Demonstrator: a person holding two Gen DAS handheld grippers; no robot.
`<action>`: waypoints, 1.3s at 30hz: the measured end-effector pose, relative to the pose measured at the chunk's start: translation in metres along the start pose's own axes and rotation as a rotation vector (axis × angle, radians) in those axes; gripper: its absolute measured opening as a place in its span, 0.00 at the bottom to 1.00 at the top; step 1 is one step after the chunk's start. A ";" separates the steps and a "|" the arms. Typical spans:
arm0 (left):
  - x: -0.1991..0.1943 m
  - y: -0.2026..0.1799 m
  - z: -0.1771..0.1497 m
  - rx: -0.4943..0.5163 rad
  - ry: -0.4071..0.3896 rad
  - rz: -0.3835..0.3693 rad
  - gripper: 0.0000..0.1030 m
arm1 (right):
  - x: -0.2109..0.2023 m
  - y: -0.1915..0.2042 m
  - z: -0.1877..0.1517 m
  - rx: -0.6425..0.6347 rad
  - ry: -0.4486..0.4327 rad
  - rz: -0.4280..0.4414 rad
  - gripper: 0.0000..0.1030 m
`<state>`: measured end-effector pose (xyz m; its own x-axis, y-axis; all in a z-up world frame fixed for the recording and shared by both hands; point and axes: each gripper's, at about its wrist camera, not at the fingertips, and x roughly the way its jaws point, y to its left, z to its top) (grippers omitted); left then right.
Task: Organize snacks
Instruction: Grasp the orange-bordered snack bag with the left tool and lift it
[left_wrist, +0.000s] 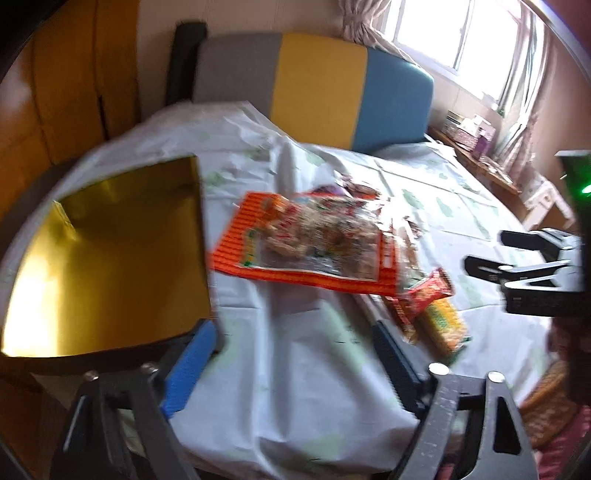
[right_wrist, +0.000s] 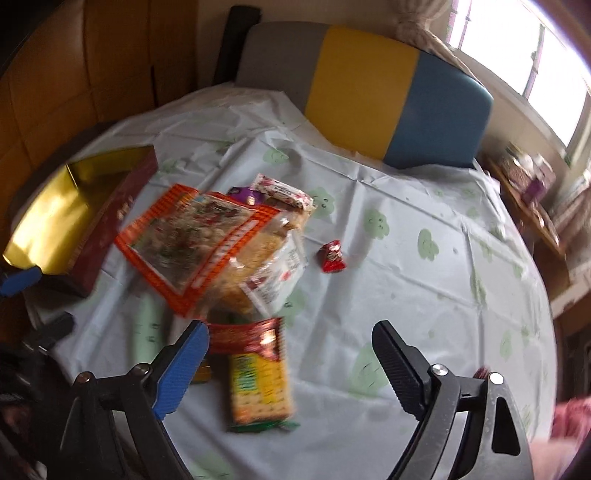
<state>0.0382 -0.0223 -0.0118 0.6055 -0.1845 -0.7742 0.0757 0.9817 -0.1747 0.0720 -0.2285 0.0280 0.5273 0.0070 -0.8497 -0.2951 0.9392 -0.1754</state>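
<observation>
The right gripper (right_wrist: 291, 363) is hovering with its jaws spread wide and holding nothing, and the left gripper (left_wrist: 295, 354) is likewise standing open and empty over bare cloth. Lying directly between the right jaws is a yellow-and-green rectangular cracker packet (right_wrist: 260, 391), its long axis running roughly along the line of the fingers, so the jaws are already straddling its narrow width. A crinkled red foil snack packet (right_wrist: 247, 338) is overlapping its far end. Beyond these, a large flat orange-striped snack bag with a clear window (right_wrist: 192, 245) is resting tilted on a heap of smaller clear-wrapped packets (right_wrist: 273, 258), and a small red wrapped sweet (right_wrist: 332, 256) is lying apart to the right. A shallow rectangular box with a gold lining and dark red sides (right_wrist: 110, 218) is sitting open at the far left of the cloth-covered worktop (right_wrist: 424, 295), nearer the left gripper. Judged from this layout, the right gripper is the better placed for the cracker packet.
</observation>
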 end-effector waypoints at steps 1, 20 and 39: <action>0.004 0.000 0.003 -0.015 0.020 -0.025 0.71 | 0.007 -0.005 0.002 -0.012 0.008 0.001 0.88; 0.085 -0.021 0.013 -0.478 0.175 -0.320 0.53 | 0.047 -0.055 -0.003 0.111 0.019 0.059 0.88; 0.074 -0.011 0.037 -0.422 0.017 -0.245 0.01 | 0.055 -0.047 -0.005 0.064 0.047 0.016 0.86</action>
<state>0.1114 -0.0449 -0.0441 0.5965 -0.4121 -0.6888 -0.1156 0.8051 -0.5818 0.1110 -0.2737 -0.0131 0.4843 0.0072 -0.8749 -0.2506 0.9592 -0.1309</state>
